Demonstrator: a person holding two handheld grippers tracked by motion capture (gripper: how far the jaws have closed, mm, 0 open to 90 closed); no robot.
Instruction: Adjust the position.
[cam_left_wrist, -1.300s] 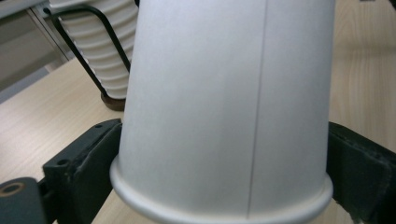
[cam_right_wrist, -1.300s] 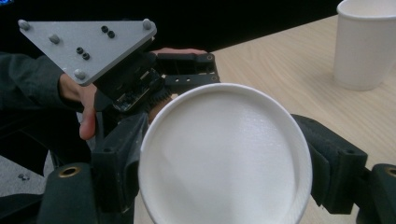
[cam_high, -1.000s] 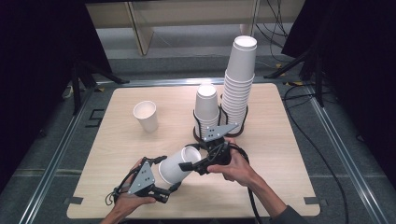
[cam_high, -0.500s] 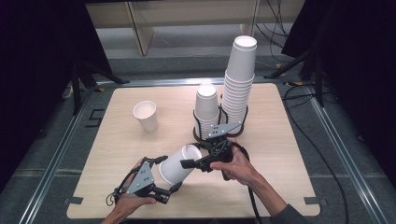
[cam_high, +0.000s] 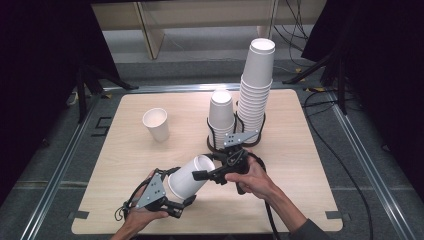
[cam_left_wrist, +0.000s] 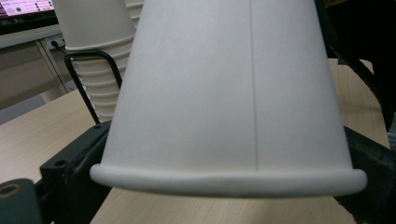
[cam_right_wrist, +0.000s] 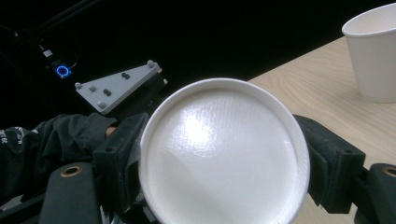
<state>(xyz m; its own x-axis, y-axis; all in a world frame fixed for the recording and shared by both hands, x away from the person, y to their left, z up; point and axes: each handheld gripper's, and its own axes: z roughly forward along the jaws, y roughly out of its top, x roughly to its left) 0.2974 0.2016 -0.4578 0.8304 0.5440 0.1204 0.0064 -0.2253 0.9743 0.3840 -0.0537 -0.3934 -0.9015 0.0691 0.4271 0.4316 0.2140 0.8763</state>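
Bare bench left and right, cups crowd the far middle

The cup stacks (cam_high: 252, 95) in their wire holder (cam_high: 216, 142) block the far middle; a lone cup (cam_high: 156, 124) stands at far left of the bench (cam_high: 310, 170).

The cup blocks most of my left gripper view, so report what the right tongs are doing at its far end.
Observer: The right tongs stand on either side of the paper cup's flat base, with the pads against its wall.
Operator: Tell me what else stands loose on the table.
Observer: A single cup stands upright, mouth up, toward the far left of the table, apart from everything else.
Operator: Now describe the stacks.
Observer: The tall stack rises well above the short stack, which stands right beside it.
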